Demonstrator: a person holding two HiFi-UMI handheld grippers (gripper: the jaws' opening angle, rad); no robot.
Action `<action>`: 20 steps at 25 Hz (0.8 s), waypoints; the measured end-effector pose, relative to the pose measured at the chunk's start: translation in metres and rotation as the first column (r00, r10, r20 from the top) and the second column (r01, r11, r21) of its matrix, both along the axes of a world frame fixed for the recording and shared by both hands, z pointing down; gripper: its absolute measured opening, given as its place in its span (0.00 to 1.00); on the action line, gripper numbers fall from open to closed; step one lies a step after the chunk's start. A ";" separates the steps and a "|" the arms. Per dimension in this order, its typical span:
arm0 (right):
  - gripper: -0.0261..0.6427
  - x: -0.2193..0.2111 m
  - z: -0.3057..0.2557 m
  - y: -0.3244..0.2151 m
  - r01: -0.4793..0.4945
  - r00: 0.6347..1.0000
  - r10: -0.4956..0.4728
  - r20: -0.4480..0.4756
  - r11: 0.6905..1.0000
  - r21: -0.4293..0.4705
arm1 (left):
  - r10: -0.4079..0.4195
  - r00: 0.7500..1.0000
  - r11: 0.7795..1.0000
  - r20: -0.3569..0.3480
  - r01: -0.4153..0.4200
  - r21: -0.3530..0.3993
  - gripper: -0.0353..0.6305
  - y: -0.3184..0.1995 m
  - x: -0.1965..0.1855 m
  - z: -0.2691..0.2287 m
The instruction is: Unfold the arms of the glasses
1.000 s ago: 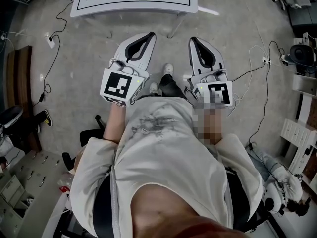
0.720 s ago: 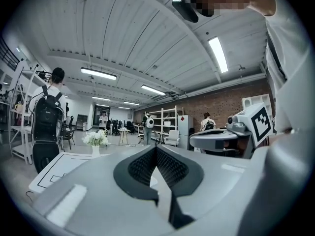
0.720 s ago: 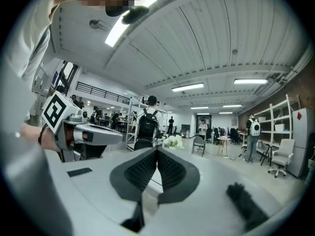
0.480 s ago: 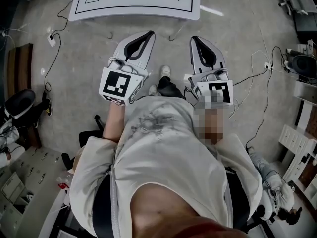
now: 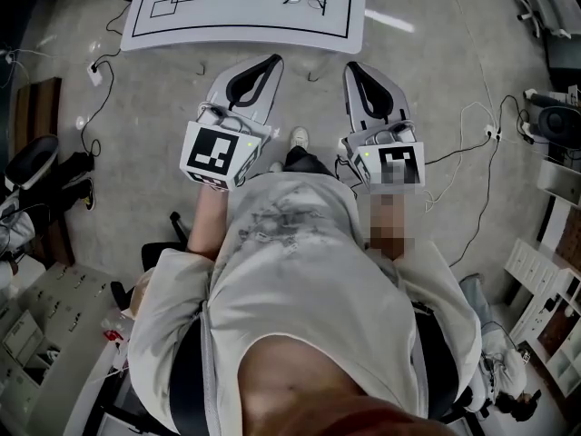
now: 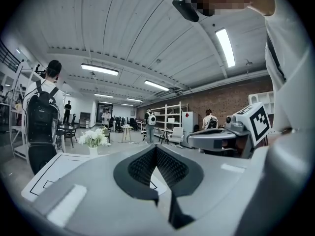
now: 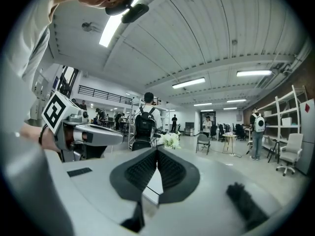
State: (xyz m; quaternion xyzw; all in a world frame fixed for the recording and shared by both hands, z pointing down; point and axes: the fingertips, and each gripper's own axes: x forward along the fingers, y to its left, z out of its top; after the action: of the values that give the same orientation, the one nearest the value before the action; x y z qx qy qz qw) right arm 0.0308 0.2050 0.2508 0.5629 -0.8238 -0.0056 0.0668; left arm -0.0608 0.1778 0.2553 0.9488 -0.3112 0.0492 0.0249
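Glasses (image 5: pixel 304 0) on white table (image 5: pixel 238 9) in head view only; left gripper (image 5: pixel 274 60) and right gripper (image 5: pixel 351 67) fully narrow, empty

Flower vase (image 6: pixel 93 142), shelving (image 6: pixel 172 122) in bkgd

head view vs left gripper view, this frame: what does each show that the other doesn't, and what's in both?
Head view only: the glasses lying on the white table, and the person's torso. Left gripper view only: a vase of white flowers, a person with a backpack, and ceiling lights. Both: the table, the left gripper with jaws shut and empty, and the right gripper.
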 end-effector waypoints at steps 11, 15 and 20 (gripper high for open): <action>0.06 0.045 0.003 -0.032 0.027 1.000 -0.027 0.001 1.000 -0.008 | -0.021 1.000 1.000 0.002 0.022 -0.005 0.07 -0.030 0.042 0.001; 0.06 0.052 0.004 -0.039 0.041 0.999 -0.041 0.008 0.999 -0.010 | -0.031 0.999 0.999 0.009 0.031 -0.005 0.07 -0.037 0.050 0.002; 0.06 0.056 0.006 -0.051 0.051 0.999 -0.051 0.016 0.999 -0.010 | -0.044 0.999 0.999 0.017 0.044 -0.005 0.07 -0.050 0.053 0.002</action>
State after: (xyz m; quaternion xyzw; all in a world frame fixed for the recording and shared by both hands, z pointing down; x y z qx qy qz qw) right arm 0.0863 0.1538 0.2564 0.5412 -0.8385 0.0015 0.0632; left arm -0.0073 0.1281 0.2577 0.9412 -0.3319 0.0576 0.0261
